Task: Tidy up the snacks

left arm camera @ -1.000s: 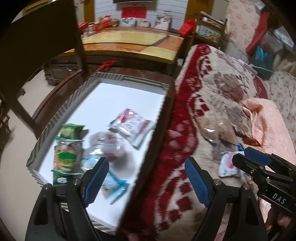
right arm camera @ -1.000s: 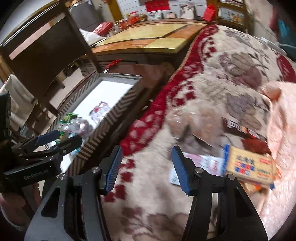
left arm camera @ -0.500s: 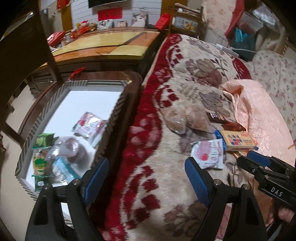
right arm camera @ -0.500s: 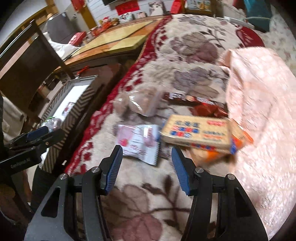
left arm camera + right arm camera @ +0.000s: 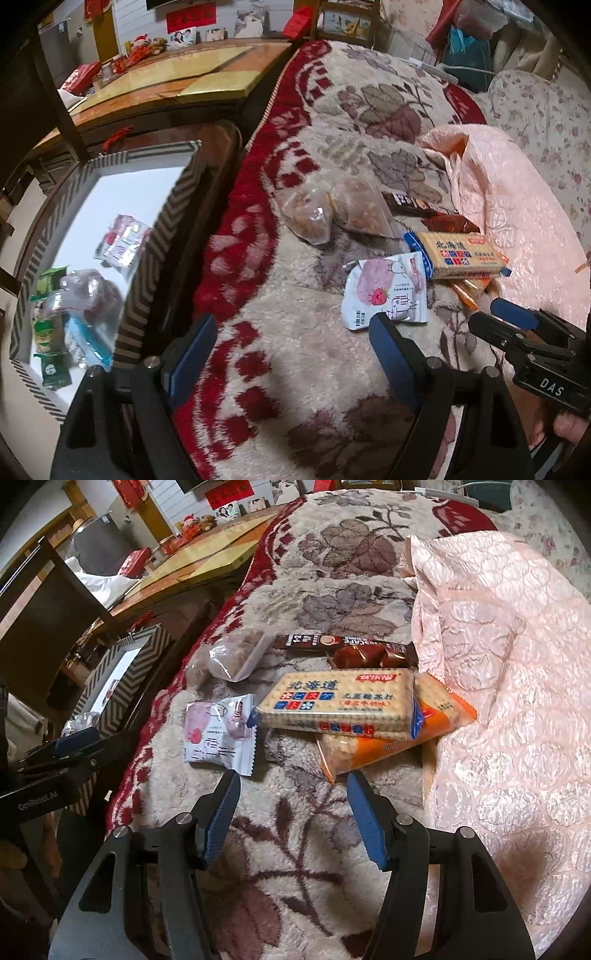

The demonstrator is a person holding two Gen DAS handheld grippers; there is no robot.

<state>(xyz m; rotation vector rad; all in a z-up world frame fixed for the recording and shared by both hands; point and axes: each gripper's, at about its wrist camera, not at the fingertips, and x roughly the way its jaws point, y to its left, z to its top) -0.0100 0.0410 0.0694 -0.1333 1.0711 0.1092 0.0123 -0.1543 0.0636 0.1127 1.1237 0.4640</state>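
Note:
Snacks lie on a floral sofa blanket: a white strawberry packet (image 5: 386, 291) (image 5: 218, 734), a yellow cracker pack (image 5: 461, 254) (image 5: 340, 701) on an orange pack (image 5: 391, 742), two clear bags of brown snacks (image 5: 332, 214) (image 5: 229, 657), a brown coffee stick (image 5: 332, 642). A striped box (image 5: 162, 206) at the left holds several packets (image 5: 74, 295). My left gripper (image 5: 291, 336) is open over the blanket, near the strawberry packet. My right gripper (image 5: 291, 786) is open, just short of the packets.
A pink quilted cover (image 5: 498, 664) lies on the right. The box sits on a dark wooden stool (image 5: 221, 147) beside the sofa. A wooden table (image 5: 177, 77) and a dark chair (image 5: 44, 602) stand behind.
Both grippers have swung right, from the box side to over the sofa snacks. The right gripper has come close to the cracker packs. Both stay open.

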